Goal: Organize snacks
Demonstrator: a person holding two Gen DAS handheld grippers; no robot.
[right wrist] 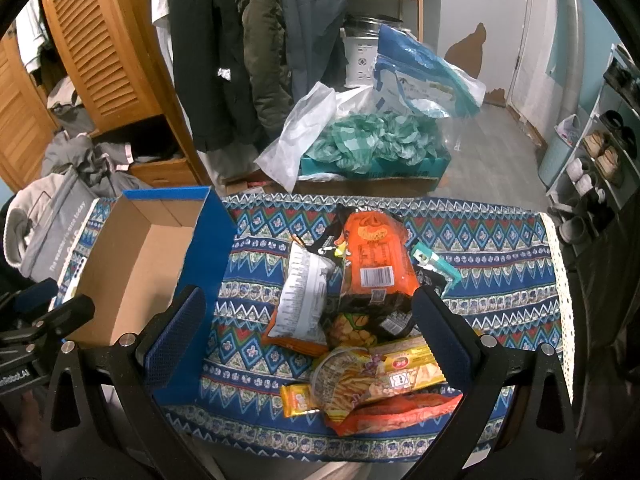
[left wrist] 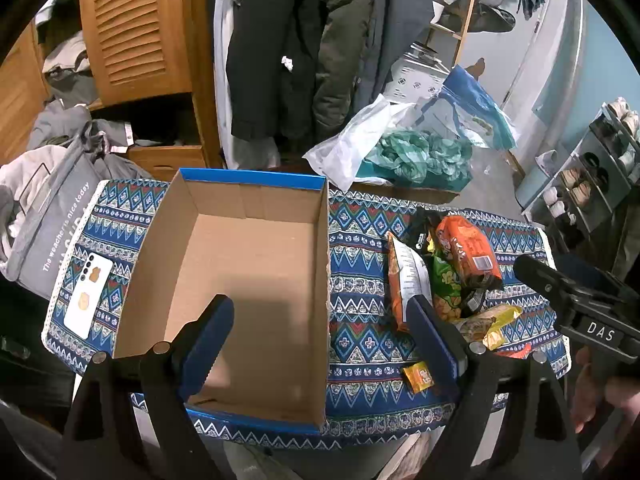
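An empty cardboard box (left wrist: pixel 248 264) with blue outer walls sits on the patterned cloth (left wrist: pixel 360 240). My left gripper (left wrist: pixel 320 340) hovers open over the box's near right corner, holding nothing. A pile of snack packets (left wrist: pixel 452 272) lies to the box's right. In the right wrist view the pile holds an orange packet (right wrist: pixel 376 252), a white-backed packet (right wrist: pixel 300 300), a yellow packet (right wrist: pixel 408 368) and a small yellow bar (right wrist: pixel 296 400). My right gripper (right wrist: pixel 308 336) is open above the pile, with nothing between its fingers. The box (right wrist: pixel 136 264) stands left of it.
A white phone (left wrist: pixel 88 296) lies on the cloth left of the box. A grey bag (left wrist: pixel 48 220) leans at the table's left edge. Behind the table are hanging coats (left wrist: pixel 296 48), a wooden wardrobe (left wrist: pixel 132 28), plastic bags on a carton (right wrist: pixel 372 144), and a shoe rack (left wrist: pixel 592 168) at right.
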